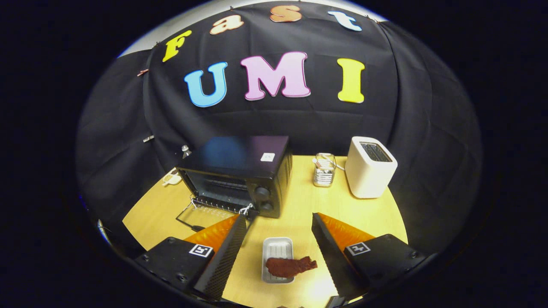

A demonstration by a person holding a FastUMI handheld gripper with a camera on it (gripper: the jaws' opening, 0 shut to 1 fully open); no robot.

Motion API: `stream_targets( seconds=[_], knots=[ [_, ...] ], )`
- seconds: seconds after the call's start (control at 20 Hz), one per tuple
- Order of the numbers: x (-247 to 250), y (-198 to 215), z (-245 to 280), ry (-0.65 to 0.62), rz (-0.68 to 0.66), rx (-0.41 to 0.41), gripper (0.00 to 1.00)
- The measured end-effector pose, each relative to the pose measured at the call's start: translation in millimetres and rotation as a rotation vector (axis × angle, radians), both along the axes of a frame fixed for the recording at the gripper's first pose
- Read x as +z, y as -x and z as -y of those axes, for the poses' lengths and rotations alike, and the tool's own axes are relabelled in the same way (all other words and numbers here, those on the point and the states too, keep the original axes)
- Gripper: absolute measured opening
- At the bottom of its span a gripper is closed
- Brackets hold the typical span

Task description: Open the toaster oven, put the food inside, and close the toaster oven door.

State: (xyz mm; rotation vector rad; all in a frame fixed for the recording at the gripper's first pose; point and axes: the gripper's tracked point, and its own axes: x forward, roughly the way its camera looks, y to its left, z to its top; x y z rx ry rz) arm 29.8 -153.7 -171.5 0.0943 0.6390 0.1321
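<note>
Spread tongs [278, 239] hover over the meat [290, 265] on its tray [277, 248]; they should drop squarely before pinching.

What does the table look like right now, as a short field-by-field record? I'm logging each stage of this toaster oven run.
toaster oven: door already folded down open, cavity facing the fingers
food: reddish-brown piece lying partly in a small metal tray, overhanging its edge
hand-held gripper: open, fingers apart on either side of the tray and food, touching neither
white toaster: beyond the fingers, beside the oven
glass jar: between oven and toaster
table: light wood
stage: food not yet inside
</note>
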Motion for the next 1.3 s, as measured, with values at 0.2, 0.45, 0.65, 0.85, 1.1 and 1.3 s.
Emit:
stream_targets(
  seconds=[0.2, 0.45, 0.65, 0.85, 1.1, 1.3],
  knots=[
    [-40, 7, 21, -0.060, -0.116, 0.028, 0.99],
    [-104, 35, 34, -0.138, -0.323, 0.048, 0.99],
    [-138, 44, 35, -0.203, -0.411, 0.059, 0.99],
    [-155, 46, 20, -0.332, -0.484, 0.040, 0.94],
    [-167, 52, 9, -0.401, -0.564, 0.007, 0.57],
    [-161, 55, 9, -0.463, -0.611, -0.006, 0.30]
  ],
)
